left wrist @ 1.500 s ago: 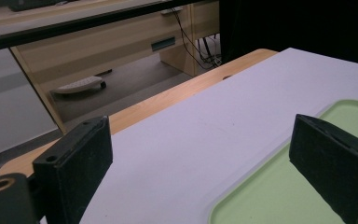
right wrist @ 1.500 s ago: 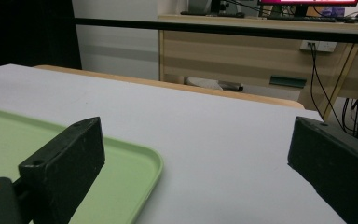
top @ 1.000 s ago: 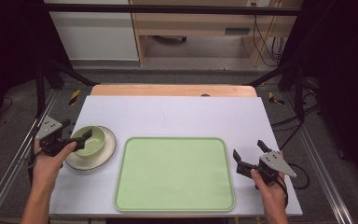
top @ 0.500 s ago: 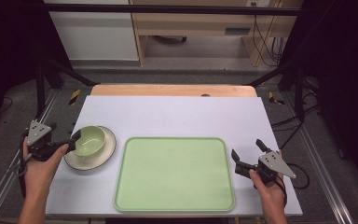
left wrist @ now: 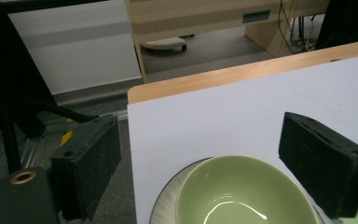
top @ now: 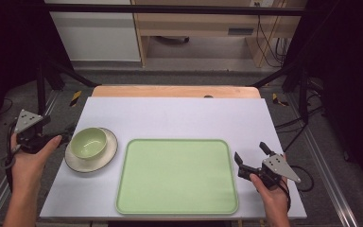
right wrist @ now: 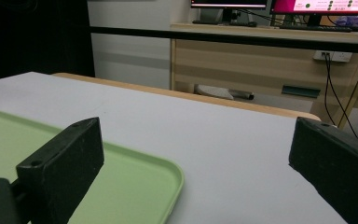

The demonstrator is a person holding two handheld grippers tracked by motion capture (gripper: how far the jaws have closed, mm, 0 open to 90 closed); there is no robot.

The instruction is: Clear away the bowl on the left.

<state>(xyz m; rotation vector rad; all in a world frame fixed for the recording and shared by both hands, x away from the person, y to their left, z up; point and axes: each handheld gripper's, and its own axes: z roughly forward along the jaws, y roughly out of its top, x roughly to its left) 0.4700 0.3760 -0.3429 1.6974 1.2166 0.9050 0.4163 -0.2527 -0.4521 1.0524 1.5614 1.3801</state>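
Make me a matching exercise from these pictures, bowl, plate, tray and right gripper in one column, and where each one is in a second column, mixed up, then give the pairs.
Things:
1. bowl
2. plate
3. tray
4. right gripper

Places:
A. middle of the table's near half, nothing on it
B. right of the tray, jaws open, holding nothing
C. on the plate, near the left gripper
D. under the bowl, left of the tray

Pairs: 1-C, 2-D, 3-A, 4-B
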